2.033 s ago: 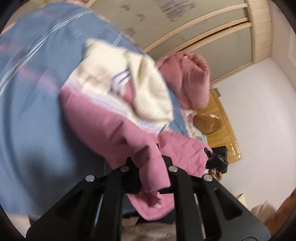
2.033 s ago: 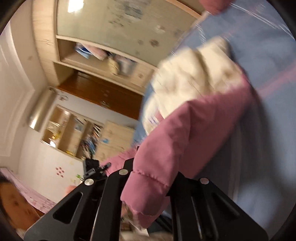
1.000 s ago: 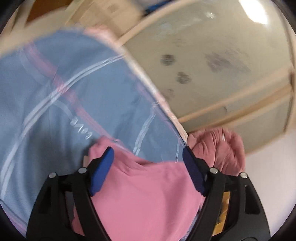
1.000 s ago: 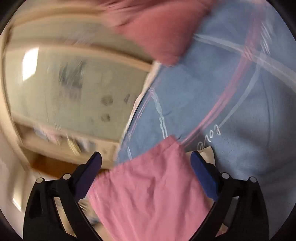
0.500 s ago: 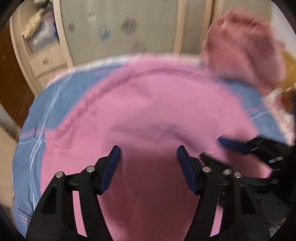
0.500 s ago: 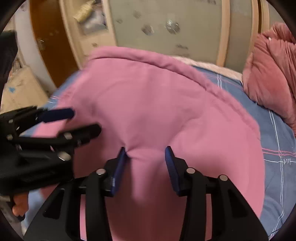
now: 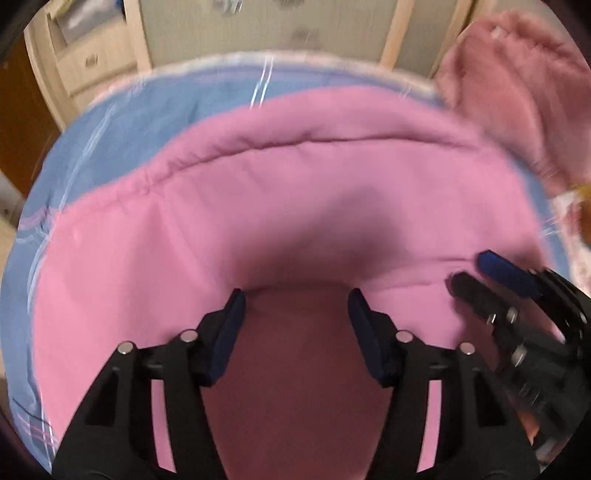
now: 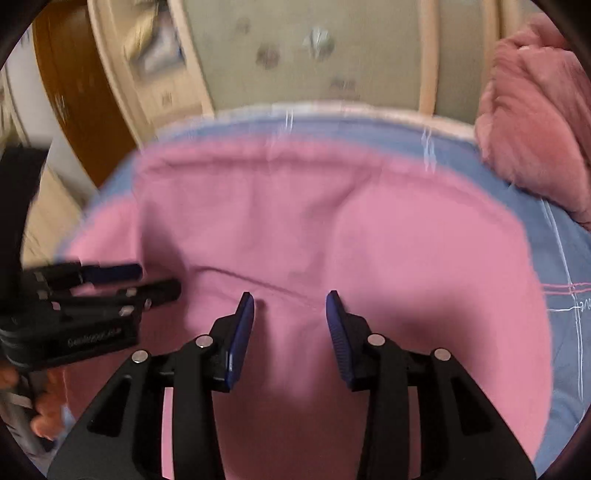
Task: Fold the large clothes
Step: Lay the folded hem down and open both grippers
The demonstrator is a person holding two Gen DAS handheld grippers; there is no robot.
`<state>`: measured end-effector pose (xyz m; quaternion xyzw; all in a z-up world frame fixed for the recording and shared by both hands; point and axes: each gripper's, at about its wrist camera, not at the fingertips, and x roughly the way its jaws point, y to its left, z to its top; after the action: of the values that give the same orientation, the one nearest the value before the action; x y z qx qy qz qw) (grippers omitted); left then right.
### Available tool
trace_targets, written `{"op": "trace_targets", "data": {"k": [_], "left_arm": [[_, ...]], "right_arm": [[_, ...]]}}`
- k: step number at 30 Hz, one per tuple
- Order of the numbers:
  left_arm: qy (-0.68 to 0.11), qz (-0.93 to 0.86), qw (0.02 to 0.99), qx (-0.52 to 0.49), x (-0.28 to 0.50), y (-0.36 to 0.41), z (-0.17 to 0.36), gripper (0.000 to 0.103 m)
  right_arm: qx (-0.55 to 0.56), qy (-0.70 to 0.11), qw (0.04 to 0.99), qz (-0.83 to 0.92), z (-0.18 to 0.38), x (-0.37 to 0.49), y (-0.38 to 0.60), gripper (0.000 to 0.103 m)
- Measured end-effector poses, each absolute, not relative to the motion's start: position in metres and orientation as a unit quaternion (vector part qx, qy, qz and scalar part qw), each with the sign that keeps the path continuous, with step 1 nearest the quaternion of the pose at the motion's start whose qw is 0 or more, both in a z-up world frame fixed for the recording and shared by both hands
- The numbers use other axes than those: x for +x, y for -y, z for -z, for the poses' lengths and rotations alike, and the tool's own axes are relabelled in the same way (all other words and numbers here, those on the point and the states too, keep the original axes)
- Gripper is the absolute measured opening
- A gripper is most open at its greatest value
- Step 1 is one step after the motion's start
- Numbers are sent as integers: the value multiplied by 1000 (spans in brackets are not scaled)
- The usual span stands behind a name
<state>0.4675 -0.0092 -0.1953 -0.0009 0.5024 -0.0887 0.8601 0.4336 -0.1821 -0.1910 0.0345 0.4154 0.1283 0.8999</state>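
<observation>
A large pink padded garment (image 7: 295,184) lies spread over a blue bed sheet (image 7: 147,110). My left gripper (image 7: 295,306) hangs over the garment's near edge. Its jaws are closing with the cloth's edge between them, and the pads stand clear of the cloth. To its right, my right gripper (image 7: 467,267) also points at that edge. In the right wrist view the right gripper (image 8: 290,308) is closing, and a ridge of the pink garment (image 8: 332,221) is pinched between its blue pads. The left gripper (image 8: 159,279) shows at the left there, with a hand (image 8: 40,421) under it.
A dusty-pink fuzzy bundle (image 7: 517,92) (image 8: 535,129) sits at the bed's far right corner. Behind the bed stands a wardrobe with sliding doors (image 7: 295,26), with a drawer unit (image 7: 92,62) and a brown door (image 8: 74,92) to its left. Blue sheet (image 8: 569,332) shows to the right of the garment.
Both grippers let go of the sleeves, swung round and came down on the garment's near edge. The garment has settled flatter on the bed. Both pairs of jaws have narrowed.
</observation>
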Motion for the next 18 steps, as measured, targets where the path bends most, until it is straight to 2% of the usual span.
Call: {"op": "trace_targets", "data": {"k": [3, 7, 11, 14, 18], "left_arm": [[-464, 79, 882, 7, 470, 14, 169, 61], [-477, 34, 878, 20, 502, 21, 182, 62], [-506, 0, 863, -11, 528, -2, 219, 77], [-512, 5, 858, -29, 529, -15, 232, 82], [-511, -18, 859, -1, 528, -9, 245, 87]], "right_arm": [[35, -385, 917, -95, 168, 445, 192, 41], [29, -435, 898, -56, 201, 484, 196, 41], [52, -451, 890, -50, 237, 496, 213, 41], [69, -453, 888, -49, 239, 500, 220, 36], [74, -460, 884, -49, 246, 501, 221, 36]]}}
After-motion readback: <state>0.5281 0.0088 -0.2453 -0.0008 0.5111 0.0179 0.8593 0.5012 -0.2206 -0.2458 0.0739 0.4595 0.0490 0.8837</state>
